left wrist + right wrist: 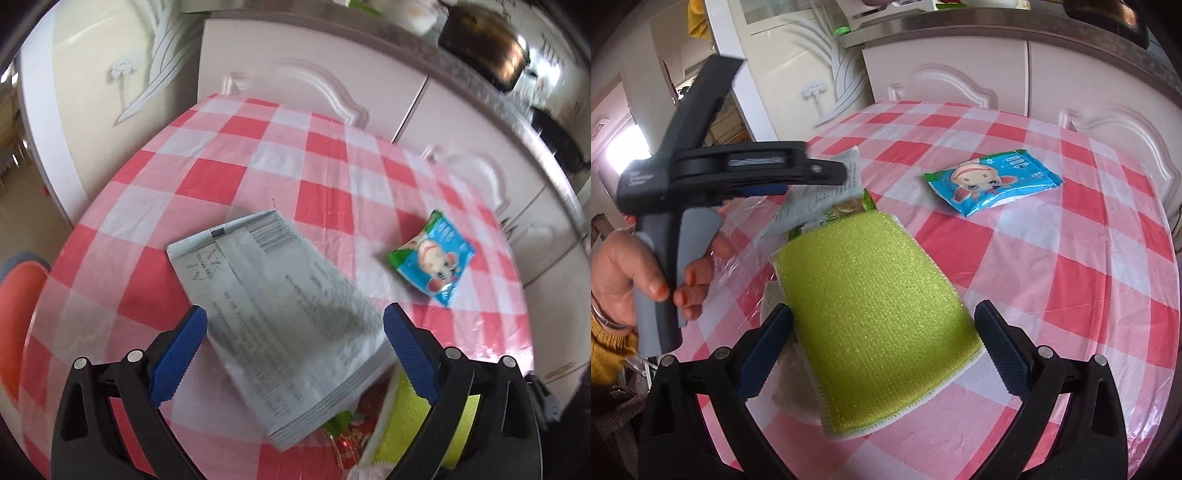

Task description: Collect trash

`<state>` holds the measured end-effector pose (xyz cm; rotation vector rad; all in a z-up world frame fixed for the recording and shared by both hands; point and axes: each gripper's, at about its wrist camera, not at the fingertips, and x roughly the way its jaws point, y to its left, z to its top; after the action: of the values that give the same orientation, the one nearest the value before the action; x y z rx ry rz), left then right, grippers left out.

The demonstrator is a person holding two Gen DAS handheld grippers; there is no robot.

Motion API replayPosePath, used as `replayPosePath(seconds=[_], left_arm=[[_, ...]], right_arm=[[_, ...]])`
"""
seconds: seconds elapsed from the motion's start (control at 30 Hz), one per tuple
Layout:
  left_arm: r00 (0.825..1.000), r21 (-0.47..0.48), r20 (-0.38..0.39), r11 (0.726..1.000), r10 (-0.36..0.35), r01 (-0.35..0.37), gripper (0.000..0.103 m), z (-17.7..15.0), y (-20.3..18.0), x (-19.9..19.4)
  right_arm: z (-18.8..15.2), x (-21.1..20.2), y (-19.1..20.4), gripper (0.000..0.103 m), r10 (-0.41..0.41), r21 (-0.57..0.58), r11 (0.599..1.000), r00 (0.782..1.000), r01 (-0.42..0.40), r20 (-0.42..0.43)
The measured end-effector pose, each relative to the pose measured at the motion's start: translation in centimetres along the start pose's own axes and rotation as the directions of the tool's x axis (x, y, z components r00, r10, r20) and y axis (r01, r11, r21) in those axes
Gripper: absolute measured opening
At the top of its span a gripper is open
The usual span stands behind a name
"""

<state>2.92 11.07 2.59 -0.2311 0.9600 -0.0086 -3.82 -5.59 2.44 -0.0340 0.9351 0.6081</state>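
1. Surface: the counter (295,155) is covered with a red-and-white checked plastic cloth and stands against pale cabinet doors (310,88).

2. Left claw (295,332): jaws spread wide, blue pads on either side of a grey printed packet (280,302). The packet lies tilted between the pads; whether either pad touches it cannot be told, and the view is blurred. Nothing is clamped.

3. Right claw (882,332): jaws likewise spread wide, with a yellow-green scouring pad (875,295) lying between the fingers. Neither finger is seen pressing on it; contact cannot be confirmed.

4. Trash pile: the grey packet overlaps the far left end of the scouring pad. A green wrapper (857,208) shows between them, and crumpled white paper (775,295) shows at the pad's left edge. In the left view, red-and-green wrapper scraps (347,439) lie beneath the packet's near corner.

5. Separate item: a blue wipes pack (993,182) with a cartoon face lies flat on the counter, well apart from the pile, towards the cabinets on the right.

6. Person: a hand (631,273) with orange nails grips the left tool's handle, seen in the right view. A mustard sleeve and a bangle are at the wrist.

7. Clear plastic film (738,258) lies crumpled just beside that hand.

8. An orange rounded object (18,317) sits past the counter's left edge; its identity cannot be told.
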Motion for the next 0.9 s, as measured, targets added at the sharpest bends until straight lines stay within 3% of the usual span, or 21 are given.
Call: replayPosePath(seconds=[0.23,0.4,0.57,0.7,0.9], left_arm=[[0.991,0.081,0.005,0.987,0.136,-0.136,0.095,0.9,-1.8,1.2],[0.984,0.098,-0.032,0.980,0.176,-0.172,0.095,1.0,-2.4,2.5],[0.984,0.123,-0.012,0.977,0.178,-0.176,0.094,0.8,-2.6,2.7],[0.986,0.133,0.009,0.977,0.169,-0.169,0.075,0.8,-2.6,2.1],[0.993,0.128,0.009,0.985,0.119,-0.119,0.057,0.7,-1.9,1.1]], right_arm=[[-0.3,0.1,0.1,0.099,-0.004,-0.015,1.000,1.000,0.004,0.005],[-0.3,0.2,0.3,0.099,-0.018,-0.031,0.999,1.000,0.019,0.021],[-0.2,0.4,0.0,0.099,-0.013,-0.001,1.000,1.000,0.013,0.022],[-0.3,0.4,0.0,0.099,-0.007,0.001,1.000,1.000,0.007,0.026],[-0.5,0.3,0.0,0.098,0.006,0.004,1.000,0.999,-0.006,0.033]])
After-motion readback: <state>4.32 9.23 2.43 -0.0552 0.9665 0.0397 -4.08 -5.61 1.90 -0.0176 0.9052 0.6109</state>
